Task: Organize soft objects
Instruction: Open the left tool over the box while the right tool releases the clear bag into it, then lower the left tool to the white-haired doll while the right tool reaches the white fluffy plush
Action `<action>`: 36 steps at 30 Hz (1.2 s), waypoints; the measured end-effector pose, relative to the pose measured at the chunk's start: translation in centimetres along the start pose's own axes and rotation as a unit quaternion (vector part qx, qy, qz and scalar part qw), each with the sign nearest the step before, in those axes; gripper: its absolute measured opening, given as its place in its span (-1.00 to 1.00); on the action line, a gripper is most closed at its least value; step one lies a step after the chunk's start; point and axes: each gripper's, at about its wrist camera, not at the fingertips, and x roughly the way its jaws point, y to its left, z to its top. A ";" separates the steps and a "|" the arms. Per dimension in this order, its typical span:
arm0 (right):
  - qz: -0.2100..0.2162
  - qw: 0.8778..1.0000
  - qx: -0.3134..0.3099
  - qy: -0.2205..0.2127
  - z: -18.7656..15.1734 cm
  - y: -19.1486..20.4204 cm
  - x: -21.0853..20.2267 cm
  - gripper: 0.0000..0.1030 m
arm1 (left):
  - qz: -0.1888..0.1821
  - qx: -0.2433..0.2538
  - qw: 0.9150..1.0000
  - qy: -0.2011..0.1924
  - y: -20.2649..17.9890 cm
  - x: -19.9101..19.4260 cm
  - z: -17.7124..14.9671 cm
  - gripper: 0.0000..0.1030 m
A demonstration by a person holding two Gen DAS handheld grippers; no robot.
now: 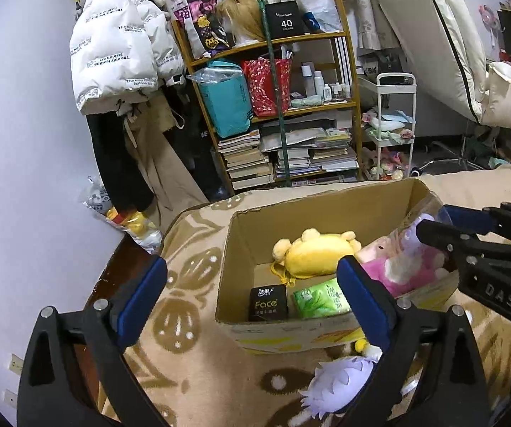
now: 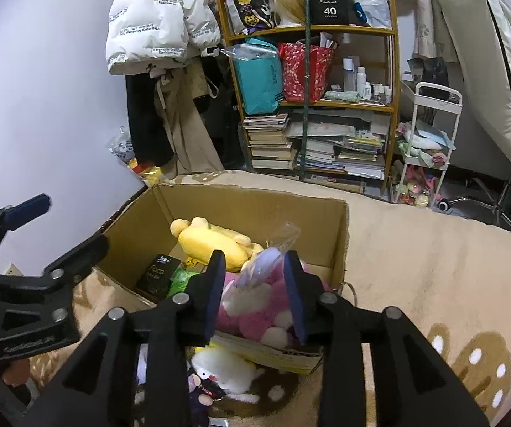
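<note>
A cardboard box (image 1: 241,263) (image 2: 340,242) sits on a beige patterned blanket (image 1: 191,320). In it lie a yellow plush (image 1: 312,252) (image 2: 212,245), a pink and white plush (image 1: 405,270) (image 2: 255,309), a black "Face" tissue pack (image 1: 267,302) (image 2: 159,277) and a green tissue pack (image 1: 321,299). My left gripper (image 1: 251,295) is open and empty over the box's near left side. My right gripper (image 2: 255,284) is over the pink plush, shut on a lilac item in clear plastic wrap (image 2: 262,267). A lilac-haired plush (image 1: 337,384) lies on the blanket in front of the box.
A white and yellow plush (image 2: 227,366) and a small dark doll (image 2: 205,391) lie in front of the box. Behind stand a wooden shelf (image 1: 276,106) with books and bags, hanging coats (image 1: 120,53), a white trolley (image 1: 394,124) and a bagged toy (image 1: 127,220) on the floor.
</note>
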 end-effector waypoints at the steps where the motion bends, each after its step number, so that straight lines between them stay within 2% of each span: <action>1: -0.001 1.000 0.000 0.001 0.0 0.0 0.0 -0.28 | 0.002 0.001 1.000 0.003 0.1 -0.1 -0.1 0.85; 13: 0.000 1.000 0.001 -0.017 0.3 0.4 -3.0 -0.20 | 0.017 -0.039 0.999 0.009 2.8 -3.7 -1.4 0.88; 14: 0.003 1.000 0.000 -0.016 0.1 0.6 -3.3 -0.16 | 0.018 -0.043 0.999 0.013 2.9 -4.0 -1.6 0.88; 16: 0.006 1.000 -0.002 -0.016 -0.2 0.9 -3.9 0.19 | 0.024 -0.048 0.998 0.020 3.0 -4.5 -2.0 0.88; 20: 0.008 1.000 -0.005 -0.012 -0.7 1.7 -4.9 0.31 | 0.024 -0.039 0.999 0.019 2.7 -6.0 -2.5 0.89; 25: 0.010 1.000 0.003 -0.001 -1.7 2.2 -5.5 0.64 | 0.019 -0.027 0.999 0.022 2.1 -7.0 -3.4 0.89; 29: 0.014 0.999 0.022 0.023 -2.9 2.0 -5.5 0.71 | 0.024 -0.009 0.999 0.030 1.5 -7.1 -3.9 0.89; 36: 0.010 0.998 0.033 0.048 -3.3 1.4 -4.7 0.72 | 0.006 -0.025 0.998 0.053 1.8 -6.3 -4.9 0.89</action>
